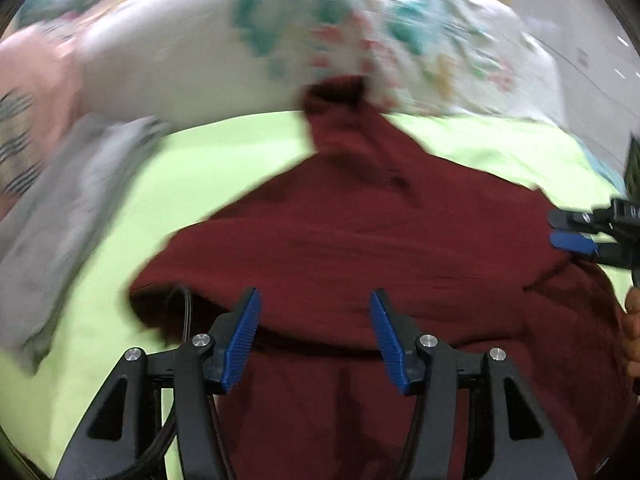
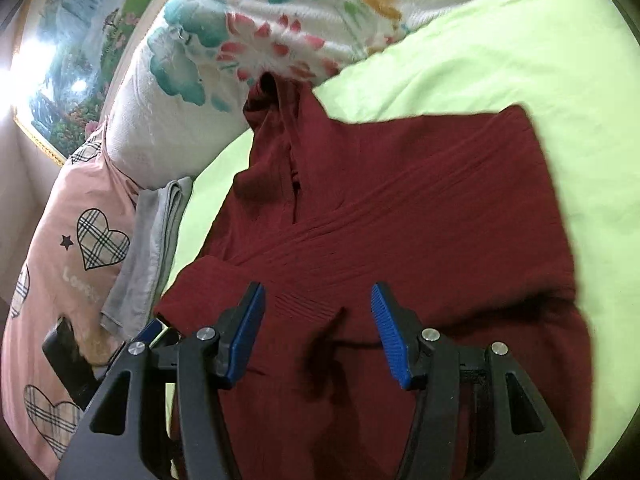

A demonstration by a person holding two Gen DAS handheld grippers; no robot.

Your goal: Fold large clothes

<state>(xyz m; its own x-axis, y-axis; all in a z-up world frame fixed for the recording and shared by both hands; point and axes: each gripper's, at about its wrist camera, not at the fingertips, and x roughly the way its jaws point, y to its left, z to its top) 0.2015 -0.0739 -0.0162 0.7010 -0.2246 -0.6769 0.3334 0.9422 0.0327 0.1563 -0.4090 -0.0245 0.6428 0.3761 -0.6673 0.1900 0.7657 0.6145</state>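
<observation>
A dark red garment (image 1: 360, 240) lies partly folded on a light green bed sheet (image 1: 224, 168); it also shows in the right wrist view (image 2: 420, 208), with a sleeve or collar end reaching toward the pillows. My left gripper (image 1: 316, 312) is open and empty, just above the garment's near folded edge. My right gripper (image 2: 318, 304) is open and empty over the garment's near part. The right gripper's blue fingers (image 1: 572, 242) show at the right edge of the left wrist view, at the garment's right side.
A white floral pillow (image 2: 224, 40) lies at the head of the bed. A pink pillow with checked hearts (image 2: 80, 240) and a folded grey cloth (image 2: 148, 248) lie at the left. The green sheet (image 2: 520, 48) is bare at the right.
</observation>
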